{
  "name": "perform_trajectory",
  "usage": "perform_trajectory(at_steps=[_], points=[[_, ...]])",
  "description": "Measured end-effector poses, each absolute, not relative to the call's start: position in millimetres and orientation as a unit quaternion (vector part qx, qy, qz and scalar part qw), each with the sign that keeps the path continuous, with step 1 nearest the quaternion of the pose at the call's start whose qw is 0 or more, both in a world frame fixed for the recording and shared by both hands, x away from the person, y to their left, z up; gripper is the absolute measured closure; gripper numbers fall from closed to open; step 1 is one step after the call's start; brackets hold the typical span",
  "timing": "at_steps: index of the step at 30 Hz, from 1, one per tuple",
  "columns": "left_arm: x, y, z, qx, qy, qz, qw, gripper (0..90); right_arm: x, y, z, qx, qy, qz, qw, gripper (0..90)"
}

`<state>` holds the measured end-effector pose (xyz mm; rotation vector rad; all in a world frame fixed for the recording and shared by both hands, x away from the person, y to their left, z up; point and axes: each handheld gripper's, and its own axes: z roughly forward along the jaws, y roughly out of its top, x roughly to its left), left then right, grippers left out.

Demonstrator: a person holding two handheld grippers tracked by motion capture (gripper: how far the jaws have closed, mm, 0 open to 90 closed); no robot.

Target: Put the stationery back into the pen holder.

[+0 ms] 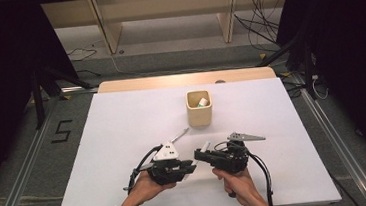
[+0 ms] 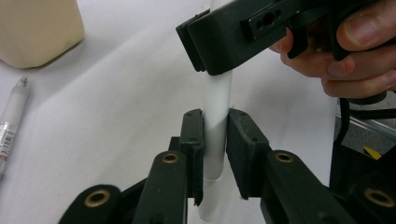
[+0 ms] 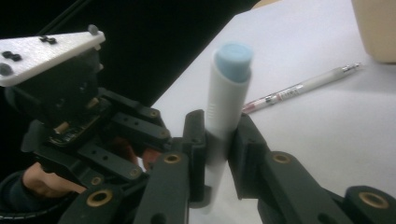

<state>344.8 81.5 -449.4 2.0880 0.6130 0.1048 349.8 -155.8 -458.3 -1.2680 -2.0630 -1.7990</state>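
Low in the centre of the high view, both grippers meet over the white table (image 1: 124,138), and between them is a white marker (image 2: 218,112) with a pale blue end cap (image 3: 235,60). The left gripper (image 2: 215,135) is clamped on the marker's barrel, its pads pressed to either side. The right gripper (image 3: 217,135) has its jaws closed round the same marker nearer the blue end, though I cannot tell how firmly the pads bite. To my eye the risk is the two hands pulling out of line: a smooth round barrel could twist or slide through the pads, and if a cap comes free with a jerk, one piece may shoot off across the table. A light right-hand grip might slip off altogether. A thin pen (image 2: 11,121) lies at the left of the left gripper view, near the beige cup (image 1: 199,109), close enough for a stray swing to knock it.
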Motion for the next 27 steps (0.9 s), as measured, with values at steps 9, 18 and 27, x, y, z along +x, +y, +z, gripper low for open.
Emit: perform_trajectory(at_steps=[9, 18, 27], points=[[345, 84, -445, 0.855, 0.252, 0.046, 0.451, 43.4, 350, -164, -445, -0.414, -0.680, -0.604, 0.031, 78.8], [347, 97, -440, 0.848, 0.268, 0.061, 0.453, 33.3, 351, -172, -436, -0.416, -0.678, -0.605, 0.006, 78.8], [350, 112, -441, 0.843, 0.287, 0.084, 0.447, 28.2, 356, -178, -429, -0.418, -0.676, -0.607, -0.014, 78.8]])
